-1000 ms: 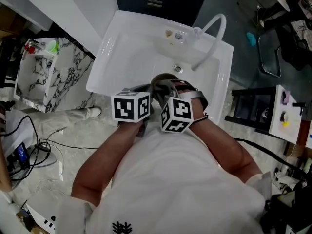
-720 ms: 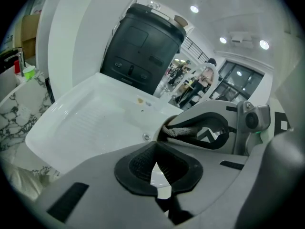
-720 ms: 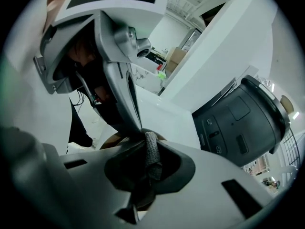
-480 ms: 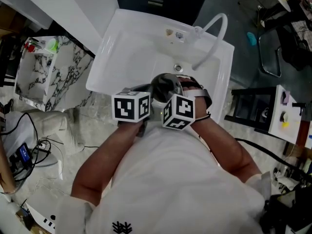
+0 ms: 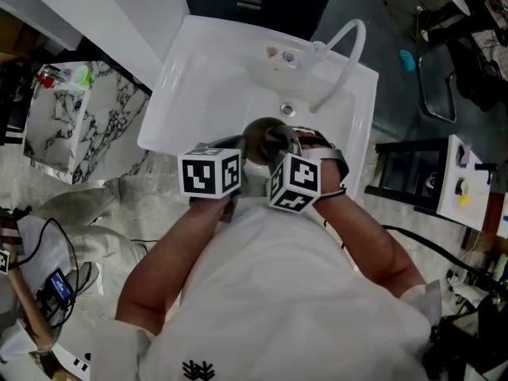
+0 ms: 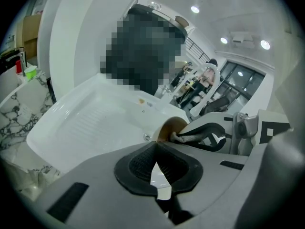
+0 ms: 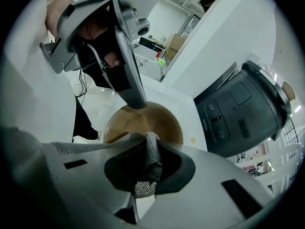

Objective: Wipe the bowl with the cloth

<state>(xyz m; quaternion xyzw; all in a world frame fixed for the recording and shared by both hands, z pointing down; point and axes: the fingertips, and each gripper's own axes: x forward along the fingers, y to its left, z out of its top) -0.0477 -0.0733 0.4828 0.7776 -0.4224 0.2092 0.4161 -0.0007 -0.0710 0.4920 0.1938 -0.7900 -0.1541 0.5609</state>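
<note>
A bowl (image 5: 266,136) with a brown inside is held over the white sink (image 5: 198,78). My left gripper (image 6: 156,147) is shut on its near rim. In the right gripper view the left gripper's fingers (image 7: 135,99) come down onto the edge of the bowl (image 7: 143,120). My right gripper (image 7: 147,140) is shut on a grey mesh cloth (image 7: 151,159) and points down into the bowl. The left gripper view shows the cloth (image 6: 183,138) at the bowl's opening (image 6: 170,127). In the head view both marker cubes hide the jaws.
A white hose faucet (image 5: 343,54) arches over the sink's back right, with the drain (image 5: 286,109) below it. A marble counter (image 5: 71,125) with small red and green items stands to the left. A dark appliance (image 7: 243,106) sits behind the sink. Cables lie on the floor at left.
My right gripper has shifted a little to the right over the bowl with the cloth. The left gripper has stayed put. Someone's light trouser leg has come into view on the floor at left.
</note>
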